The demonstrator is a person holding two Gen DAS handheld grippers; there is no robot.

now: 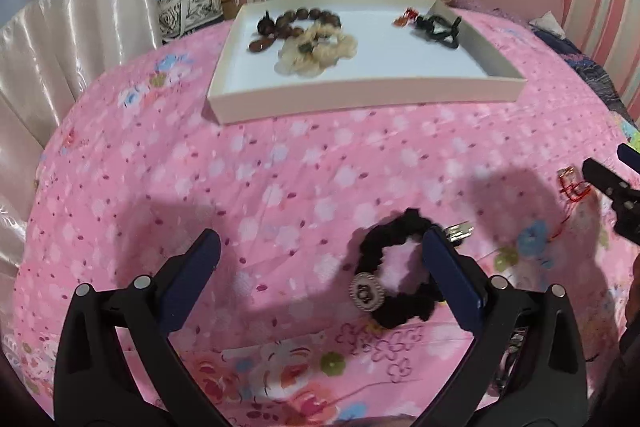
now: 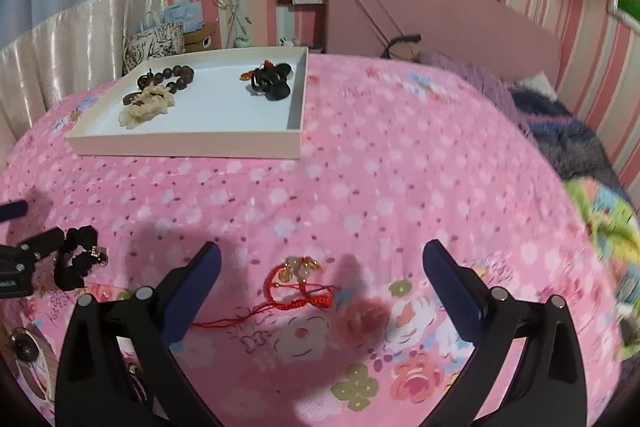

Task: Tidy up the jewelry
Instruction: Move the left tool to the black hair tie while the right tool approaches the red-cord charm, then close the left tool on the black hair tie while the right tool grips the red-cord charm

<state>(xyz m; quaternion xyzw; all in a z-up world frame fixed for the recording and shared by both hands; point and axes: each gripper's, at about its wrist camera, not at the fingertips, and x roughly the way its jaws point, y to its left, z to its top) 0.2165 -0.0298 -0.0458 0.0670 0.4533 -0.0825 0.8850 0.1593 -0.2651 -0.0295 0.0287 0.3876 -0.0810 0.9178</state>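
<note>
**Handling Notes: Soft Items on the Bed**

The left gripper has its jaws spread wide; the black scrunchie lies against the right jaw, not held. It looks light, soft and compressible; grip the fabric band, not the hard round charm. The right gripper is also wide, straddling the red cord bracelet. This looks thin and limp; pinch at the knotted section. Farther off, the white tray holds sorted pieces.
</note>
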